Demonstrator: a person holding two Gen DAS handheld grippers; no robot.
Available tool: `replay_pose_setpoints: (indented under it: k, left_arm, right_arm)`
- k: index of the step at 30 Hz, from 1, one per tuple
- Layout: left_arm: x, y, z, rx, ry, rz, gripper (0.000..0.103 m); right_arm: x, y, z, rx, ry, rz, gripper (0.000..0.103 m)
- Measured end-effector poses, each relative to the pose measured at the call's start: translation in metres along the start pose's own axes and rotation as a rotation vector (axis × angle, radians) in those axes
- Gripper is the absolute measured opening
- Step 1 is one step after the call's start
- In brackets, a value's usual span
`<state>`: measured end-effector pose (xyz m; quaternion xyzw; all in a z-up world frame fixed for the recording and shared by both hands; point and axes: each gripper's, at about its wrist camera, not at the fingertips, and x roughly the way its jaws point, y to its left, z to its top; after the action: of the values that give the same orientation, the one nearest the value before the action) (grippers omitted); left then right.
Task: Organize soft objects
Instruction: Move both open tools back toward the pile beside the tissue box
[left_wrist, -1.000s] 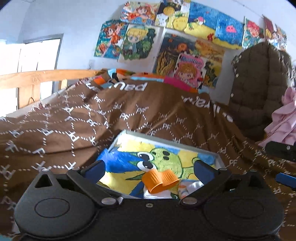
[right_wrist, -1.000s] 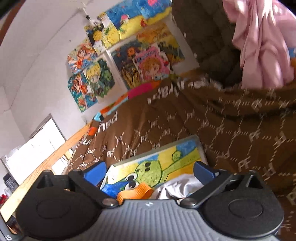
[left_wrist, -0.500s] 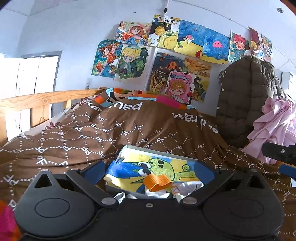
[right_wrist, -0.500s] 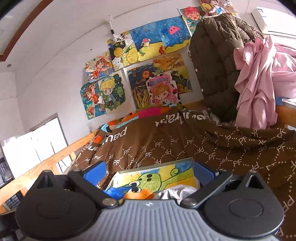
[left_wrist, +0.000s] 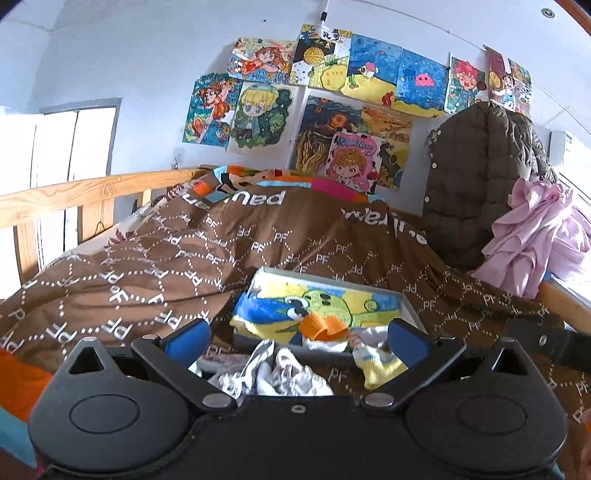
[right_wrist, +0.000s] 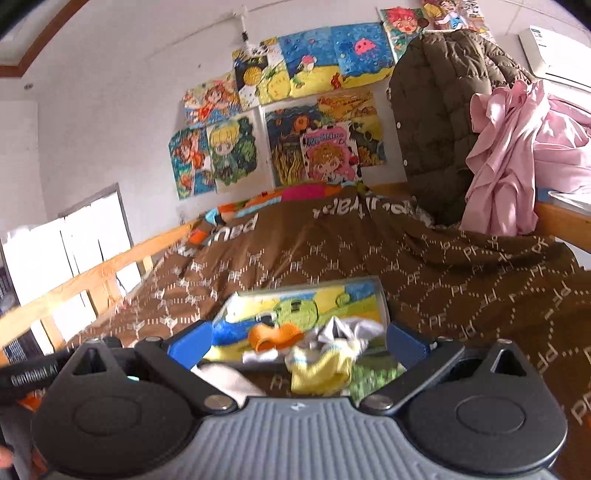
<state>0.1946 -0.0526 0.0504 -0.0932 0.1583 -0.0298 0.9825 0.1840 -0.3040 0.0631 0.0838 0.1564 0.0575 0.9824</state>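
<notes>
view shift: over the last second both cameras have pulled back and tipped up, so the near edge of the tray (left_wrist: 410, 314) and the loose pieces in front of it now show, where a second ago only the tray's picture and the orange item filled the gap
left gripper (left_wrist: 297, 338): fingers spread wide, nothing between them, hovering above the bed
right gripper (right_wrist: 299, 341): fingers likewise released and empty
soft objects: orange band (left_wrist: 323, 326) lies on the tray's frog picture; yellow sock (right_wrist: 321, 369) hangs over the near rim; white-grey socks (left_wrist: 280, 373) lie on the brown duvet (left_wrist: 147, 266) just outside the tray
meaning: likely a retreat to choose the next piece; the socks outside the tray still need sorting
risk: crumpled cloth may snag a neighbouring piece when gripped
</notes>
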Motion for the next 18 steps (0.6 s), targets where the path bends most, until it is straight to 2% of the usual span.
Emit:
replay_pose_setpoints:
  k: [7, 18]
  left_arm:
    - [-0.012, 0.023, -0.021, -0.011, 0.058, -0.009, 0.102]
    - [-0.025, 0.075, -0.055, -0.041, 0.132, 0.044, 0.102]
  right_arm:
    - [-0.013, 0.03, -0.032, -0.128, 0.068, -0.025, 0.103]
    - [-0.015, 0.058, -0.065, -0.202, 0.168, 0.006, 0.103]
